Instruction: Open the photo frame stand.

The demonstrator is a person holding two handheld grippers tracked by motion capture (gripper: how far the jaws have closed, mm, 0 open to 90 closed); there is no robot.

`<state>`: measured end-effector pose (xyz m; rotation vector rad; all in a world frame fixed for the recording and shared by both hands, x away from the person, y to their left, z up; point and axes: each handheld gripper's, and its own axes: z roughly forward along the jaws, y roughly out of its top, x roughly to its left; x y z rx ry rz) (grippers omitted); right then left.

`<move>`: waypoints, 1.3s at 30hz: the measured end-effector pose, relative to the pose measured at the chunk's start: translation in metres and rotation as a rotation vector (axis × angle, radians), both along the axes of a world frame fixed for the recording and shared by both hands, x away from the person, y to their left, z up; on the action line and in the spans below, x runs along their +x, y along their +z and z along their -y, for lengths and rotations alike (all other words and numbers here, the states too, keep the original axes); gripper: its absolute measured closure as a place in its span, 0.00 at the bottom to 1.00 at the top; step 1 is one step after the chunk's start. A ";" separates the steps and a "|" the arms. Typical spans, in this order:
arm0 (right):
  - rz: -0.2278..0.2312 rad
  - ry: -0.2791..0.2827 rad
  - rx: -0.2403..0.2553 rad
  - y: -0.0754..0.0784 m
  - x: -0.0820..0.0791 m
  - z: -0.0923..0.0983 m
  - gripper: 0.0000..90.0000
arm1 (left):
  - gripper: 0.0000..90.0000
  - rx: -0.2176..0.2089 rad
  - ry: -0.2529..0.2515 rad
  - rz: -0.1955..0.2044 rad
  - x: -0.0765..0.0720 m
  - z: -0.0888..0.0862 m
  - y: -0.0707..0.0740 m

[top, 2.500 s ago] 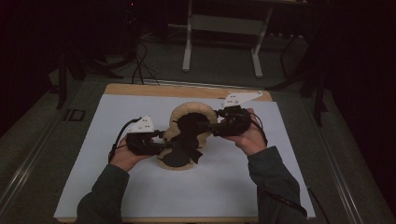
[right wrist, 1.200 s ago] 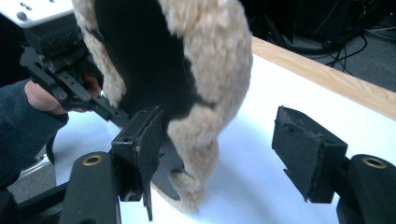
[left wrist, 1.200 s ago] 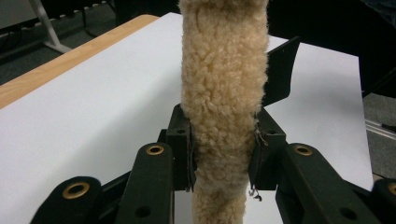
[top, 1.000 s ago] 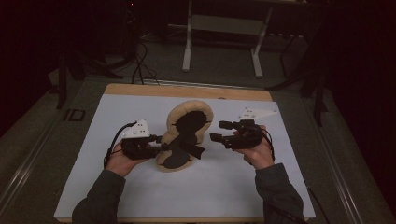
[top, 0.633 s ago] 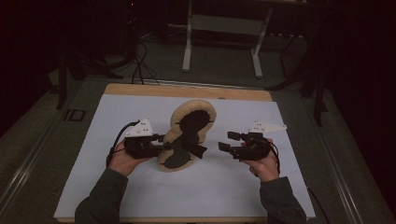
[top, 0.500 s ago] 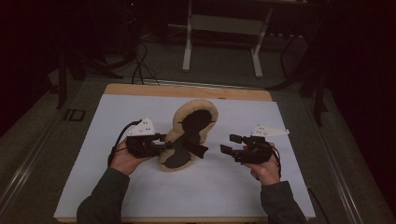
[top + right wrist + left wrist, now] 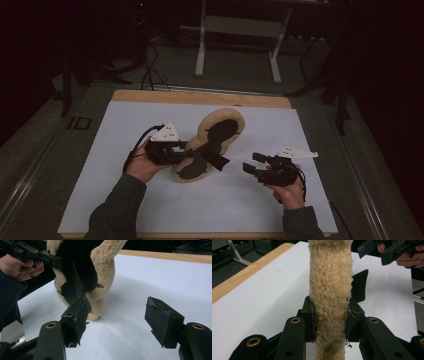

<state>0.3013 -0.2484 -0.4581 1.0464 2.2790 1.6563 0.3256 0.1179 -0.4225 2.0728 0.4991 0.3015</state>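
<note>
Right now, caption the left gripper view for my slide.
Left gripper clamps the fleece pad upright above the white table.

1. A white sheet (image 7: 150,210) covers the wooden table (image 7: 200,97), whose bare edge shows along the far side.
2. Beyond it, a pale metal stand (image 7: 237,25) with two legs rests on the grey floor (image 7: 240,75).
3. Dark cables (image 7: 150,75) trail over the floor.
4. The room behind lies in deep shadow.
</note>
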 end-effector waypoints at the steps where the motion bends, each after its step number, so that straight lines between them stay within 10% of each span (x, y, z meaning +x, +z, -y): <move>1: -0.002 -0.003 0.002 -0.002 -0.001 0.002 0.38 | 0.76 0.011 0.001 0.001 0.002 0.002 0.001; 12: -0.022 -0.038 0.033 -0.016 -0.007 0.013 0.39 | 0.76 0.064 -0.004 0.000 0.012 0.011 0.006; 39: -0.036 -0.053 0.044 -0.025 -0.012 0.019 0.40 | 0.76 0.370 -0.111 0.075 0.025 0.068 0.016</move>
